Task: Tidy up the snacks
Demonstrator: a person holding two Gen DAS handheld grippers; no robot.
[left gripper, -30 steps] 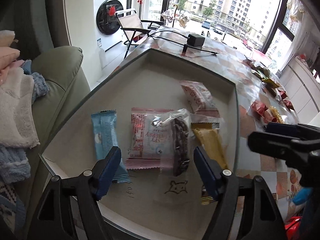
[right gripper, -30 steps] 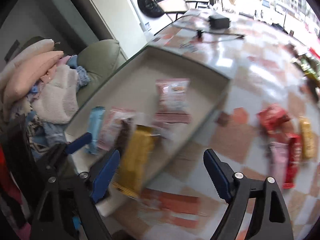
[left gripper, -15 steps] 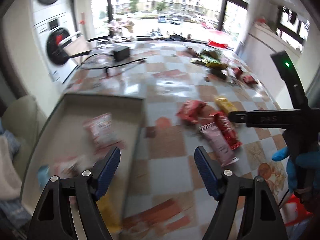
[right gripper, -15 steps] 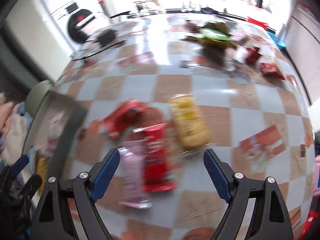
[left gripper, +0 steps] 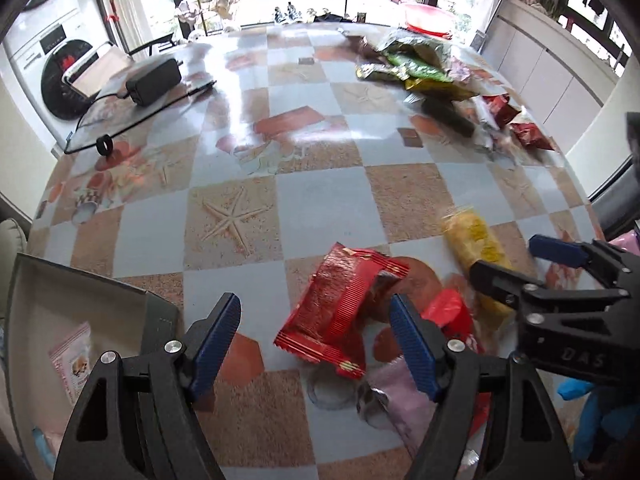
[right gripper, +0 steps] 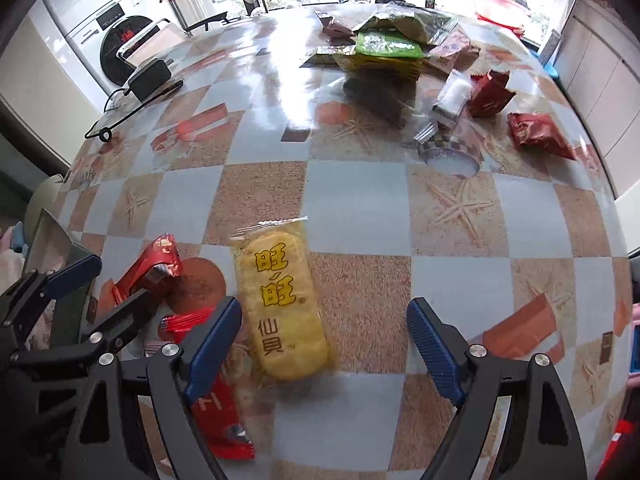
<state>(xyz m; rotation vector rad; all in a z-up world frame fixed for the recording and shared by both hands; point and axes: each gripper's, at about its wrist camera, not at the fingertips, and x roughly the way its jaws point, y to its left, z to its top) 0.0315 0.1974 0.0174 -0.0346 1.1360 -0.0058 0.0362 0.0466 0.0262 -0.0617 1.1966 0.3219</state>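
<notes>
My left gripper (left gripper: 316,340) is open and empty over the checkered table, with a red snack packet (left gripper: 340,312) lying between its fingers. A pink packet (left gripper: 404,396) and another red packet (left gripper: 448,312) lie just right of it. My right gripper (right gripper: 324,340) is open and empty above a yellow rice-cracker pack (right gripper: 280,304), which also shows in the left wrist view (left gripper: 476,248). The grey tray (left gripper: 156,320) with a pink packet (left gripper: 72,360) inside sits at the lower left. The left gripper appears in the right wrist view (right gripper: 68,292).
A heap of green, yellow and dark red snack bags (right gripper: 384,48) lies at the table's far side, with more red packets (right gripper: 536,132) at the right. A black power adapter and cable (left gripper: 152,80) lie at the far left. A round lid (right gripper: 452,160) rests on the table.
Both grippers swung right, away from the tray with its packets, to the loose snacks on the table. Both stayed open and empty.
</notes>
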